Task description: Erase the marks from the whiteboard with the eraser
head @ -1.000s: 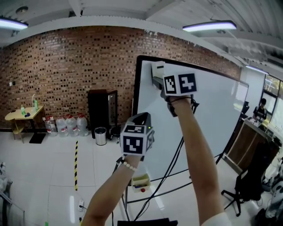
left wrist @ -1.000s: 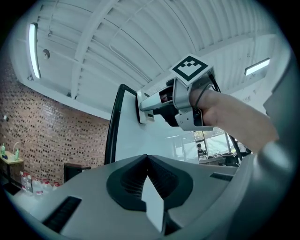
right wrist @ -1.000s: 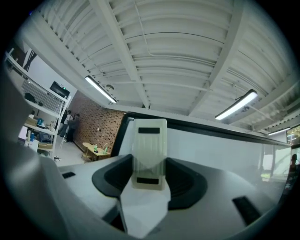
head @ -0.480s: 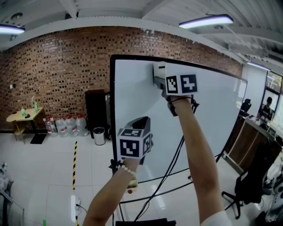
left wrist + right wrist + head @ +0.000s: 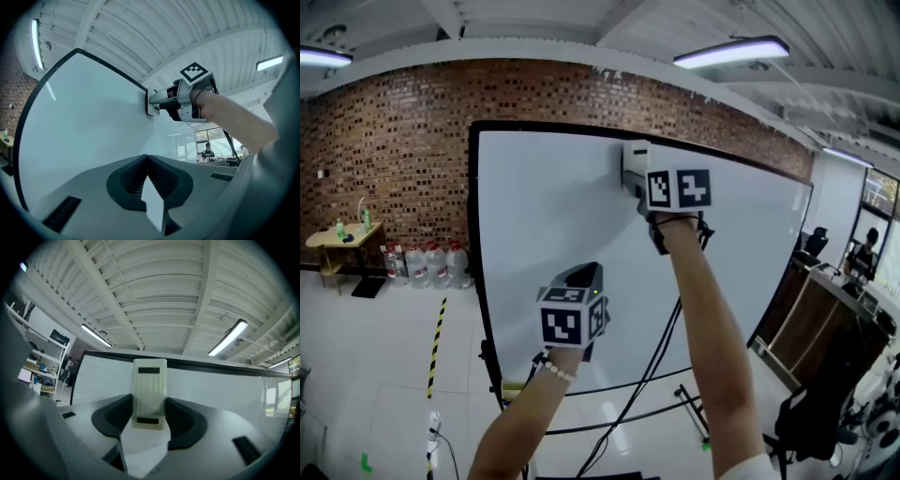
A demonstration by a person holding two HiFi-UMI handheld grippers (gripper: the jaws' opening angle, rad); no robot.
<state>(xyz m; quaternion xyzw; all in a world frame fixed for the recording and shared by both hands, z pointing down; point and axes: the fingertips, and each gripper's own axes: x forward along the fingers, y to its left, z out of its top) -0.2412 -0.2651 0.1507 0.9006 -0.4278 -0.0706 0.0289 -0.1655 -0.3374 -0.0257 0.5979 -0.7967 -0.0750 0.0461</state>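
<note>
Up high, the right gripper (image 5: 630,176) is clamped on a white ribbed plastic eraser (image 5: 149,394), its face flat against the large black-framed whiteboard (image 5: 544,216) near the top edge; lower down, the left gripper (image 5: 147,161) hangs before the board, jaws together, holding nothing

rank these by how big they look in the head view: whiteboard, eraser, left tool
1. whiteboard
2. left tool, which sits nearer the camera, so it looks bigger than it is
3. eraser, up near the board's top edge
</note>
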